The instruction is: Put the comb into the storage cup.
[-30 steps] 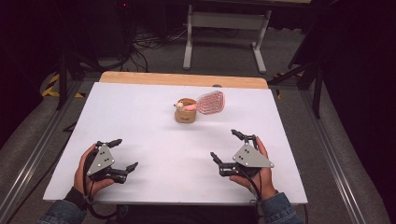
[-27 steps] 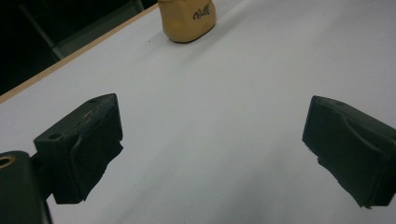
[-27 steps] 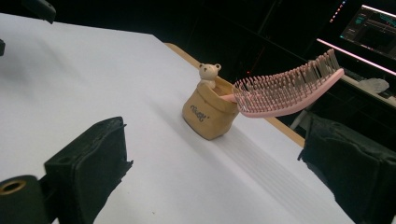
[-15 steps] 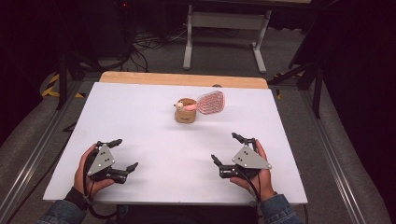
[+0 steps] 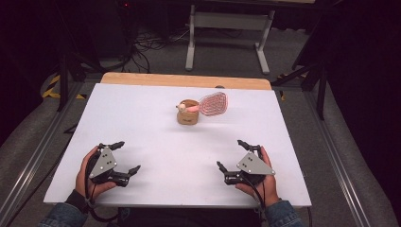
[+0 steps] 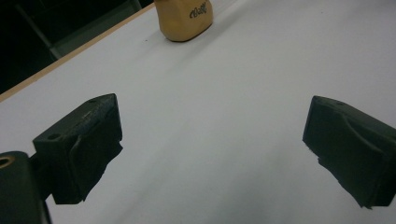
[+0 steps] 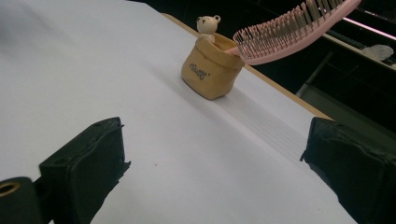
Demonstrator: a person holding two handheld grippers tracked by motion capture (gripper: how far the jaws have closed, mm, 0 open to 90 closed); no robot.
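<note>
Jaws wide apart on both sides, nothing between them, just bare white desk. Left gripper parked near the front edge of the desk, well short of the little tan pouch; right gripper mirrored on the other side, also well short of the pouch. Probably a resting pose, both hands low and level so either one can head in without crossing the other.

Looking outward from the right gripper: pouch dead ahead and a bit left of centre, upright, tiny bear figure poking out of its top. Pink hairbrush stuck handle-down in the pouch, bristle head leaning out past the pouch rim, away from the bear. Propped like that, seems easy to pinch the head or neck and lift it out.

From the left gripper: only the lower part of the pouch at the top of the frame, ahead and slightly left.

From above, hairbrush head hanging just right of the pouch. Right gripper looks like the better placed one for the brush, left for steadying the pouch. Light pouch, likely to tip if tugged sideways.
</note>
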